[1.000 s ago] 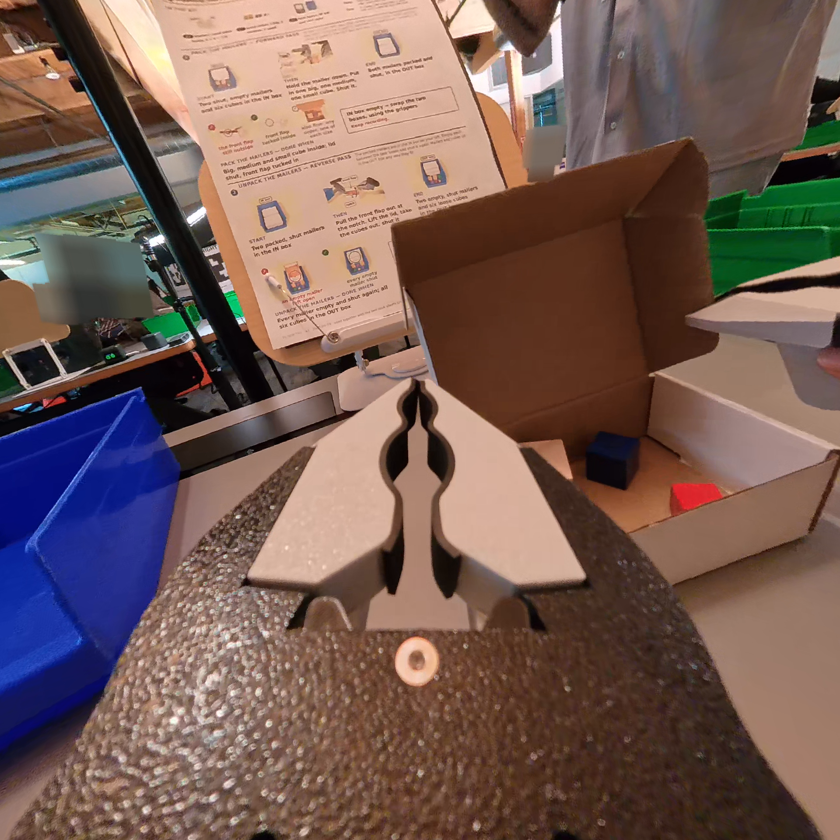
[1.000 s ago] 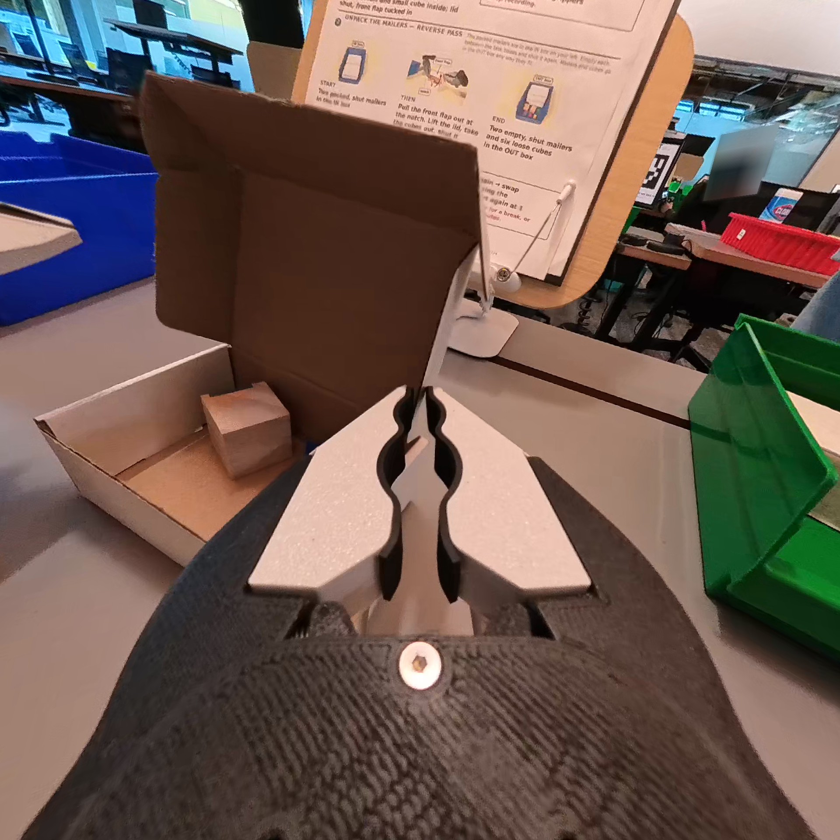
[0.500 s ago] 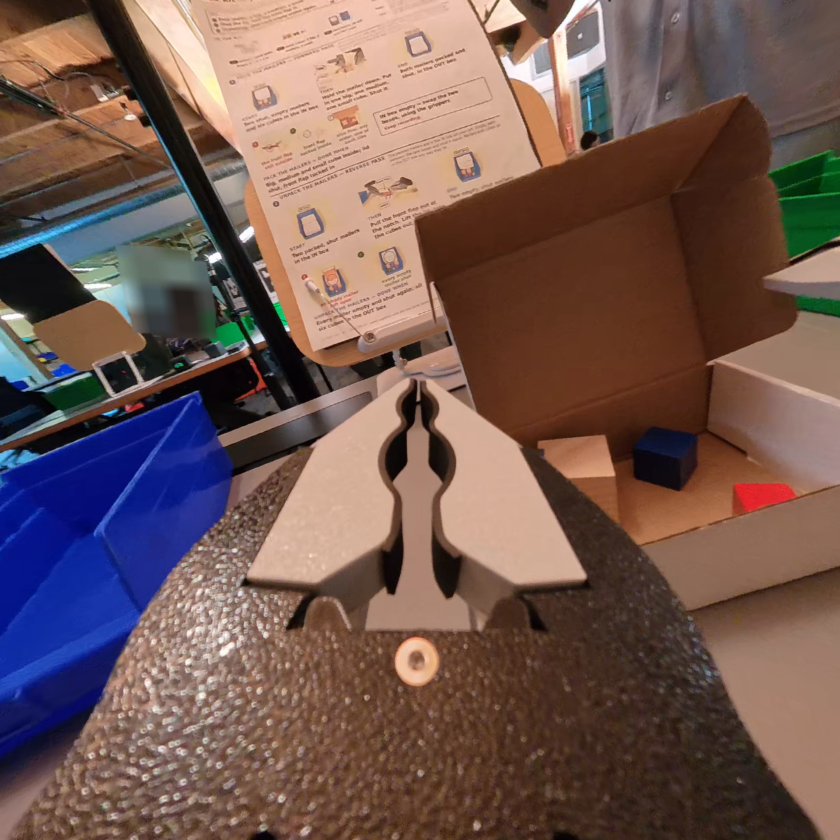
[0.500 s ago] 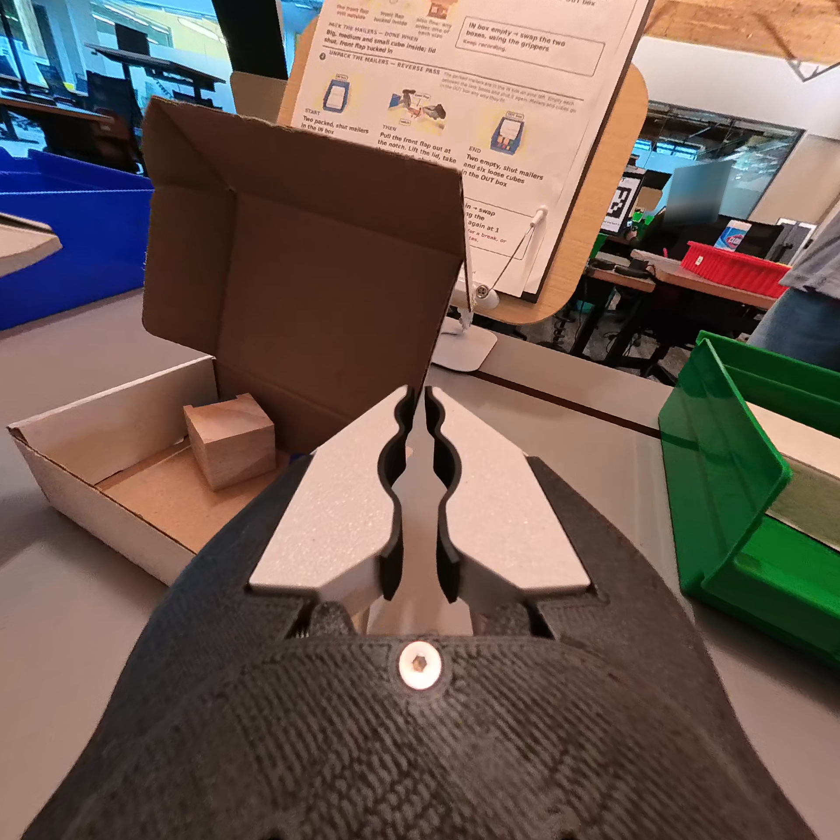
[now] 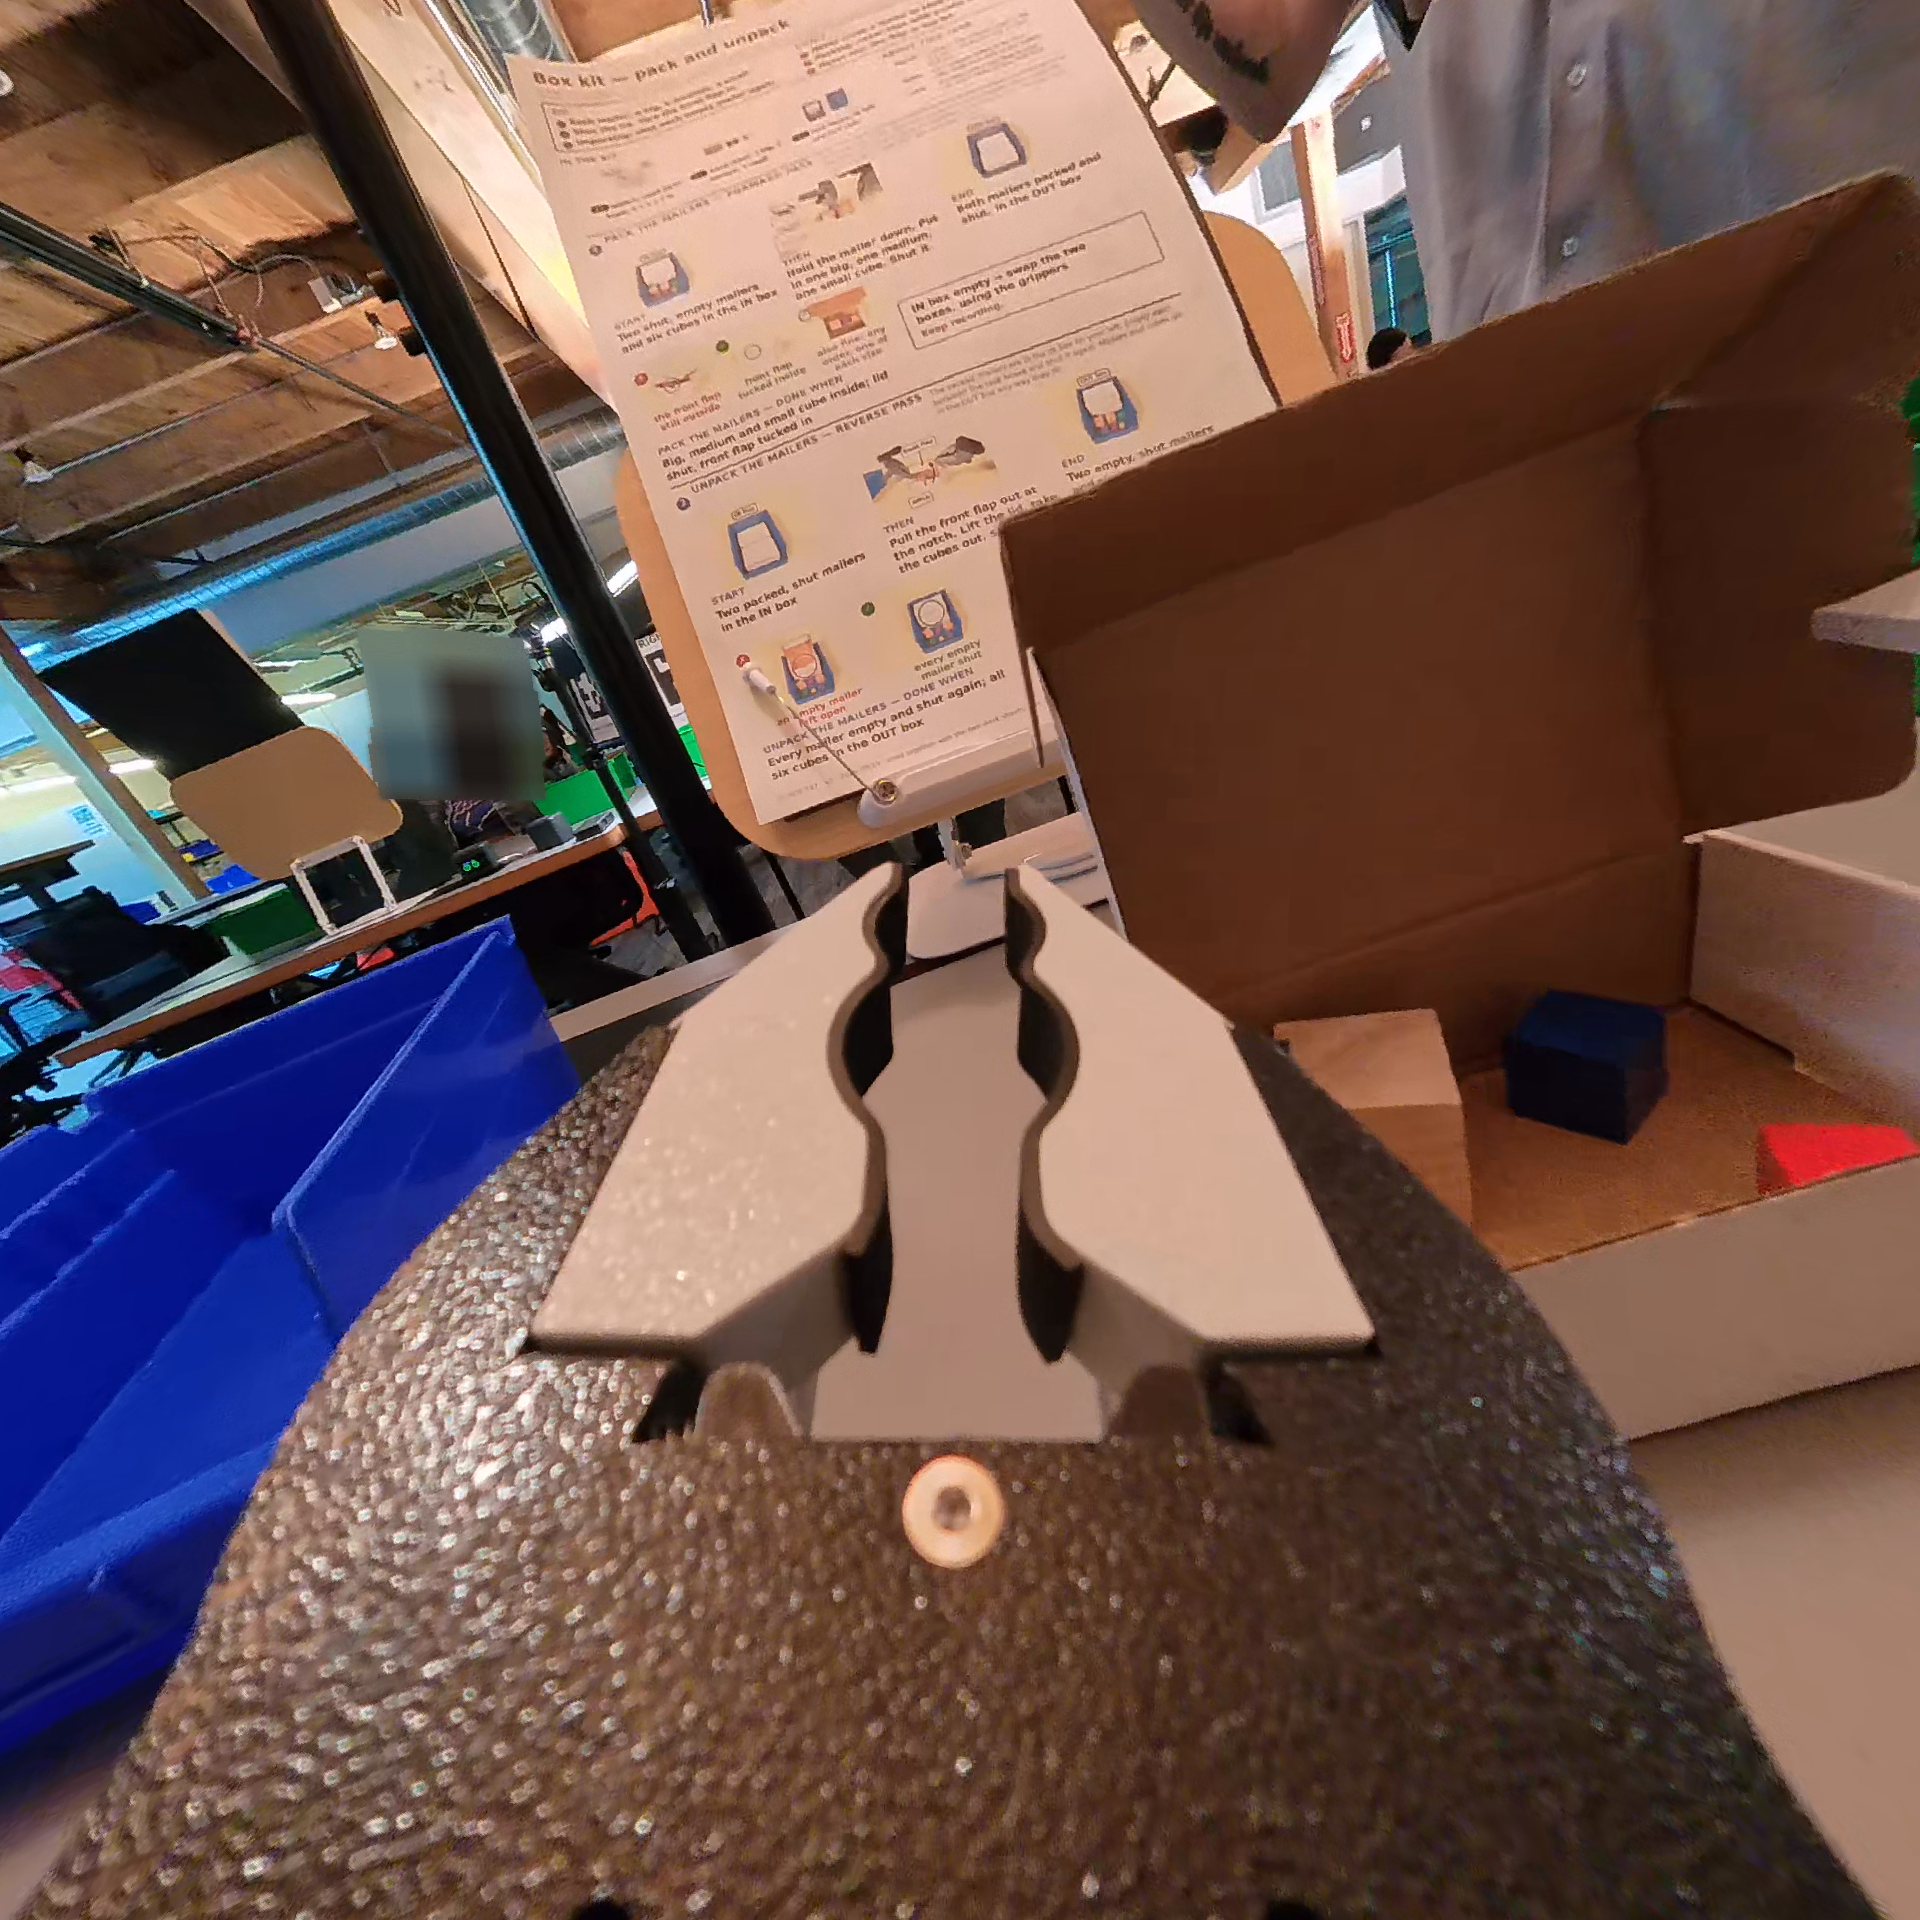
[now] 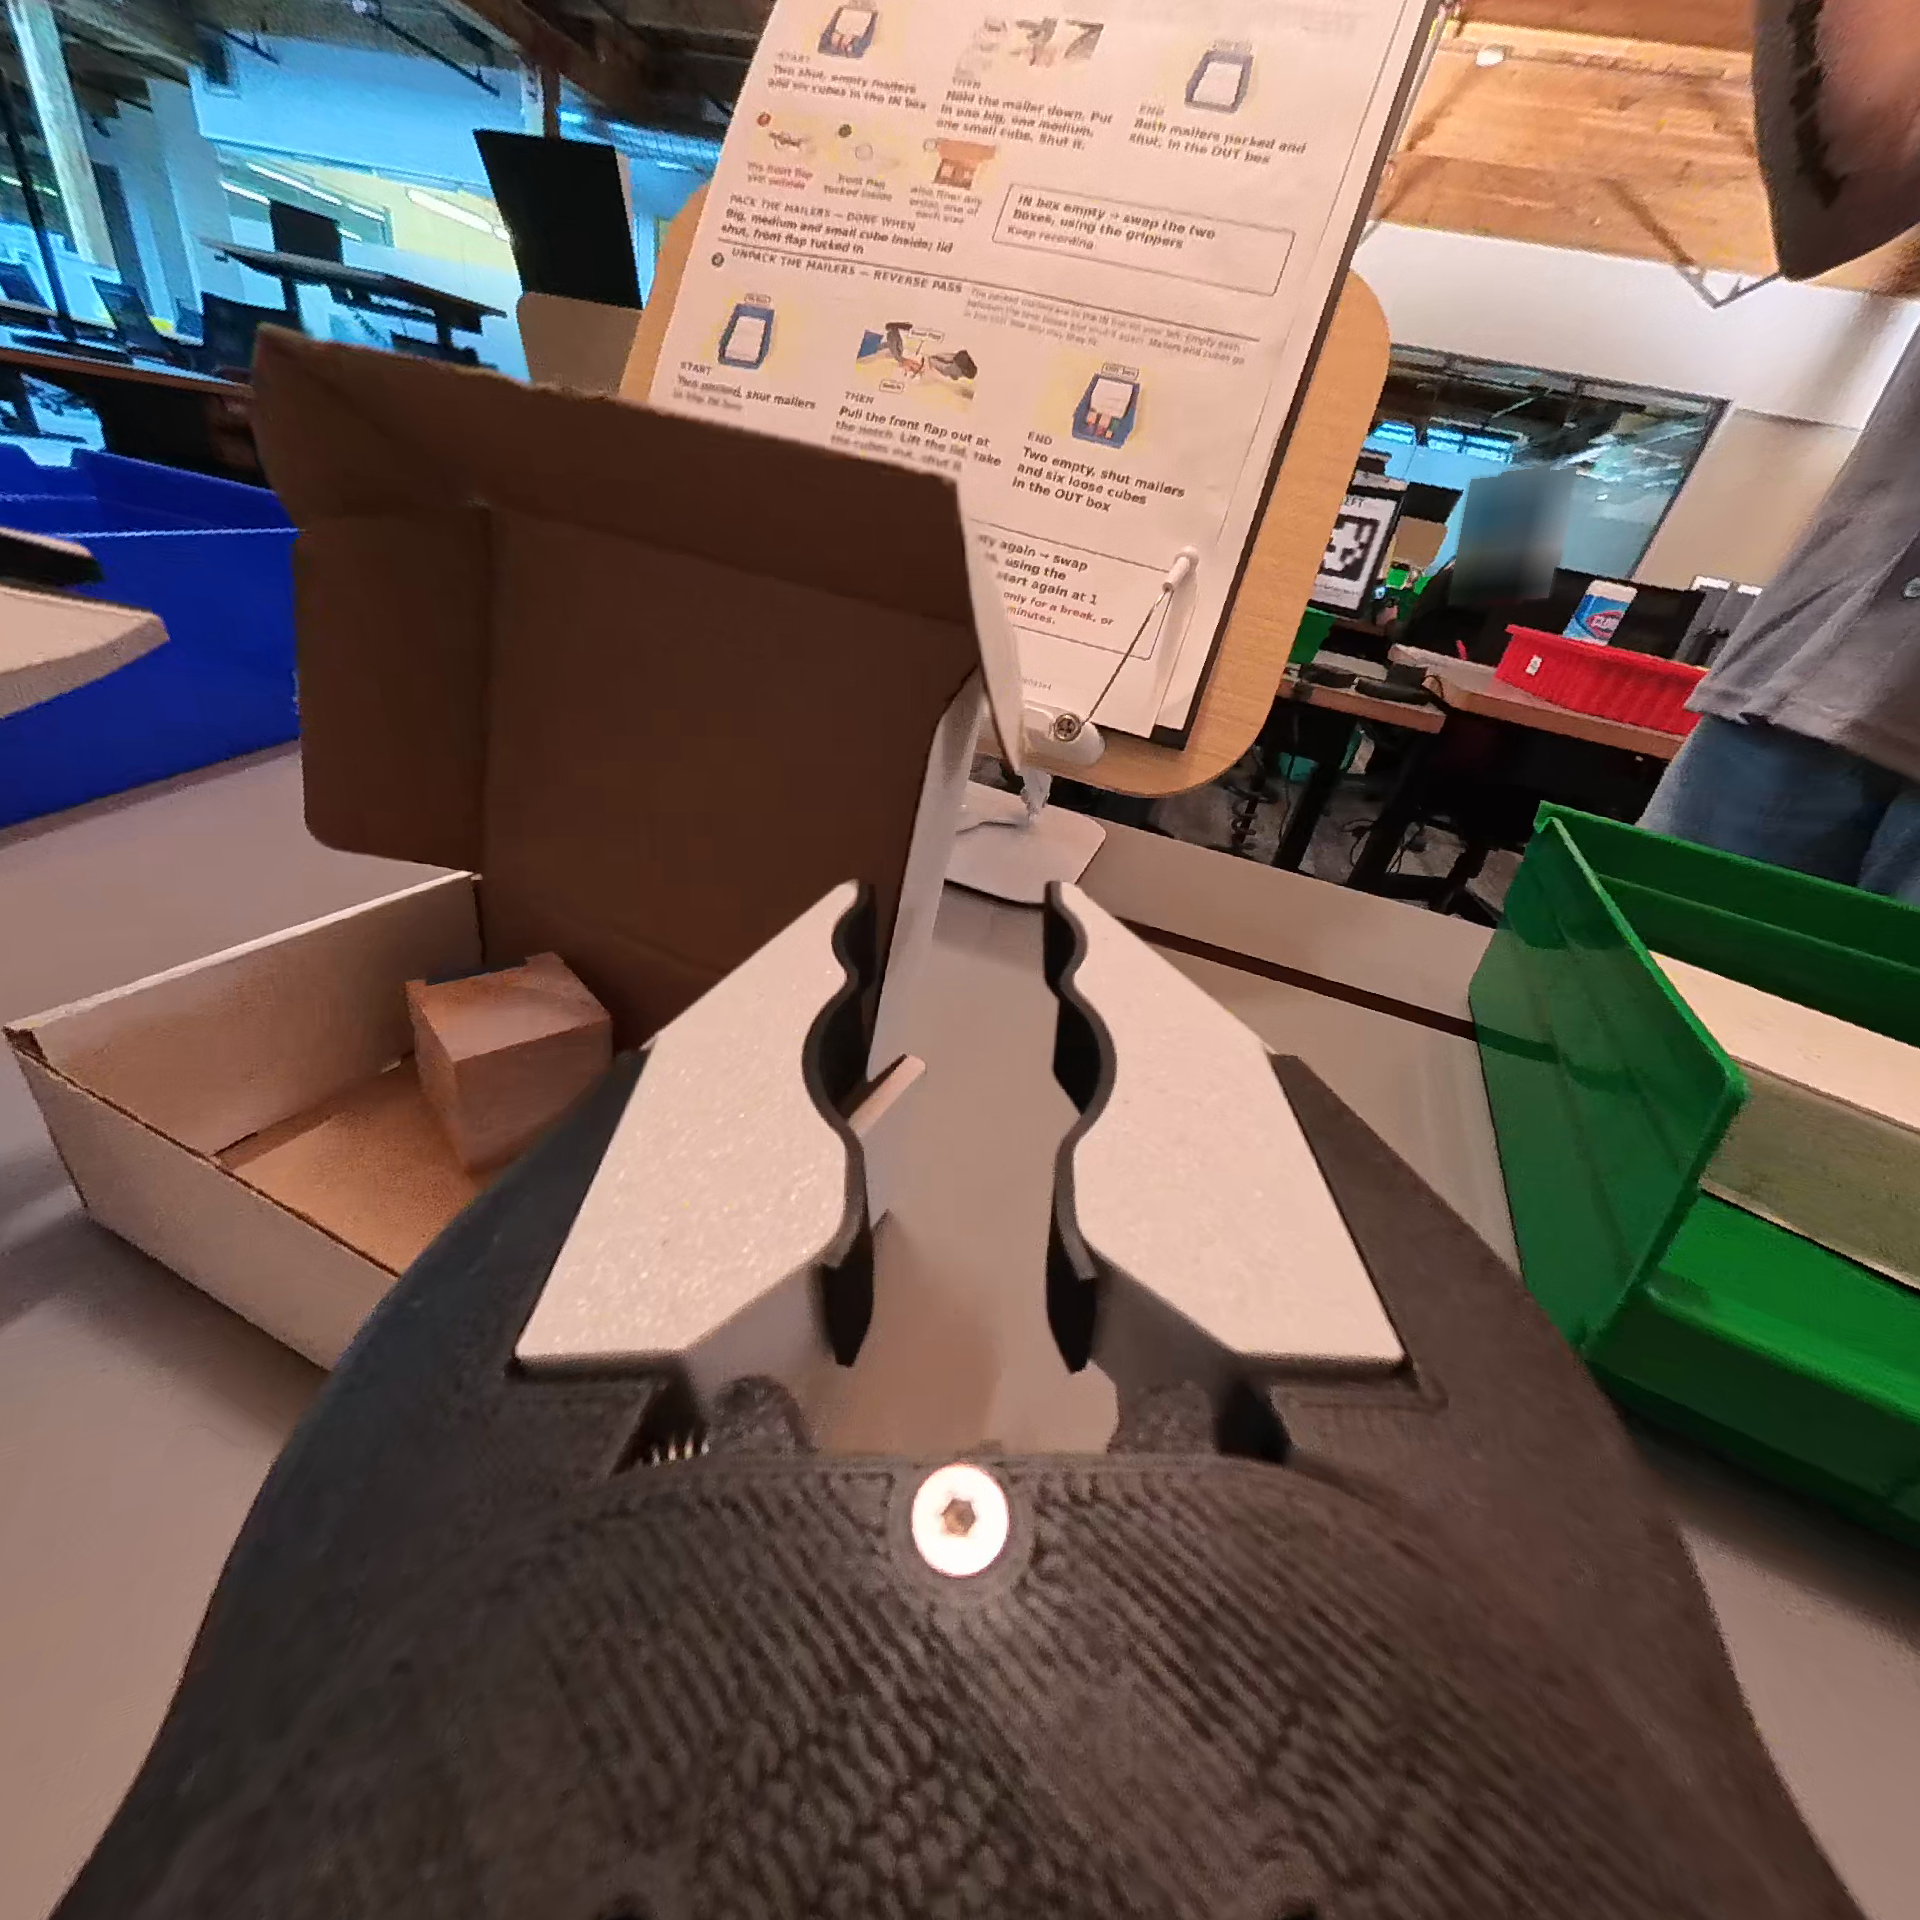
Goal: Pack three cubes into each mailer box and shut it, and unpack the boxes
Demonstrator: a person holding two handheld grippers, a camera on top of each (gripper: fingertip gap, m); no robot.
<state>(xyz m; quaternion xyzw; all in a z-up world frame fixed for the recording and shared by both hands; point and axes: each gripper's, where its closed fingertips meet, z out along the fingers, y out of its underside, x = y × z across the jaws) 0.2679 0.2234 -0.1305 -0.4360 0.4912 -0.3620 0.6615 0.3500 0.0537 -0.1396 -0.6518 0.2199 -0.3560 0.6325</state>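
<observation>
Left gripper (image 5: 951,894) held parted by a narrow gap, nothing between the fingers, aimed past the left end of the mailer box (image 5: 1714,1309). Right gripper (image 6: 951,904) spread somewhat wider, likewise empty, close against the box's right end, with the white edge of a side flap (image 6: 914,935) showing in the gap next to the left finger; contact there could not be told. Mailer box set on the grey table (image 6: 135,1455), lid (image 5: 1455,707) raised upright and brown inside, outer walls white. Three cubes inside on the cardboard floor: a wooden cube (image 5: 1382,1081) at the left end near the back wall, a dark blue cube (image 5: 1584,1060) just beside it toward the middle, a red cube (image 5: 1829,1153) nearer the front wall, mostly hidden by it. From the right wrist view, only the wooden cube (image 6: 509,1049) plainly seen, a sliver of blue behind its top. Blue bin (image 5: 208,1195) to the left of the box, green bin (image 6: 1683,1143) to the right, both on the table. Printed instruction sheet (image 5: 883,416) propped on a wooden stand (image 6: 1288,623) behind the box. Part of a person in a grey shirt (image 5: 1662,145) at the upper right edge.
</observation>
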